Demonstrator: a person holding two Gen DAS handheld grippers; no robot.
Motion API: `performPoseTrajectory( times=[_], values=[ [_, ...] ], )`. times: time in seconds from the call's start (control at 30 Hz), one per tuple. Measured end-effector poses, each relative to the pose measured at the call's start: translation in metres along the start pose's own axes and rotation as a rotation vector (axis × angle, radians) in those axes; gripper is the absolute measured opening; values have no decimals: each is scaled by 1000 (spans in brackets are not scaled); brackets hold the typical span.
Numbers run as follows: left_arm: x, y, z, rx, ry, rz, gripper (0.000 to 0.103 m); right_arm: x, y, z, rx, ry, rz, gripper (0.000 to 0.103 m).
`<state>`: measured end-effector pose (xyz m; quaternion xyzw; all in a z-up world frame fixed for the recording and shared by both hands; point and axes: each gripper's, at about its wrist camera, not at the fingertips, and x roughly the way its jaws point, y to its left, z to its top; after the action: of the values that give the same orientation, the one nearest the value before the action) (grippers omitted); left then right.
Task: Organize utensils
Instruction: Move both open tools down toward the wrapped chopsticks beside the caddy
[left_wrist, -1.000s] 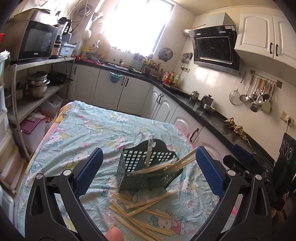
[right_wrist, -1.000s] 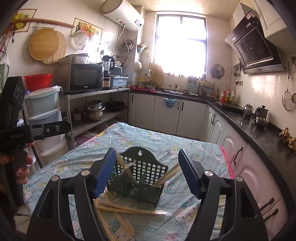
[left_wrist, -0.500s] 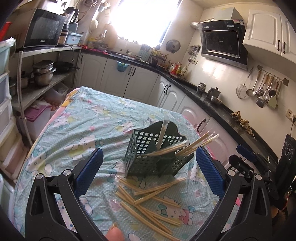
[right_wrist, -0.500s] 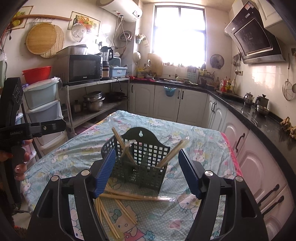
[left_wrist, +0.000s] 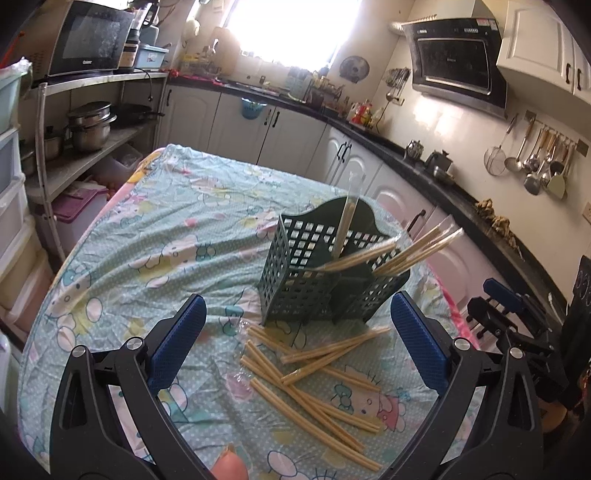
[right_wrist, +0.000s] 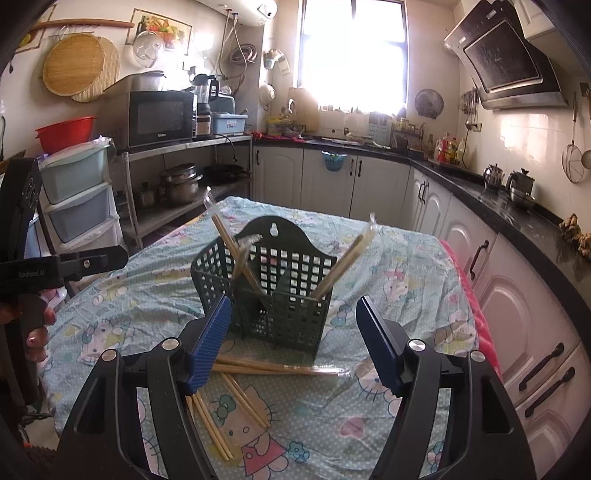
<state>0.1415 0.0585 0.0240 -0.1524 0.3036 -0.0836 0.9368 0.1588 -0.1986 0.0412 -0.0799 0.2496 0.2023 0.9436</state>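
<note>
Standing on the table (left_wrist: 177, 229), which wears a cartoon-print cloth, the dark green caddy (left_wrist: 325, 280) is a slotted plastic holder with a tall arched back. Several wrapped chopsticks (left_wrist: 417, 251) already lean out of its compartments, some tilted toward the counter side and one nearly upright against the back panel. More chopsticks, the loose pile (left_wrist: 314, 376), lie crossed on the cloth just in front of the caddy's base. The left gripper (left_wrist: 295, 347) hovers over that pile with its blue pads spread wide and nothing between them; a fingertip of the person shows at the bottom edge of its view. The right gripper (right_wrist: 293, 343) faces the caddy from another side, its jaws likewise spread and empty, with the caddy's front wall showing in the gap beyond the pads and a few loose chopsticks lying on the cloth below. In the right wrist view the hand (right_wrist: 35, 328) on the left gripper's handle appears at the far left edge. A microwave (right_wrist: 160, 118) sits on a shelf rack behind the table.
</note>
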Motion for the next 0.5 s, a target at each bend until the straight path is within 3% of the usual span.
performPoseTrajectory(
  times=[0.5],
  values=[
    [39, 6, -29, 1, 126, 14, 92, 33, -17, -28, 40, 92, -51, 68]
  ],
)
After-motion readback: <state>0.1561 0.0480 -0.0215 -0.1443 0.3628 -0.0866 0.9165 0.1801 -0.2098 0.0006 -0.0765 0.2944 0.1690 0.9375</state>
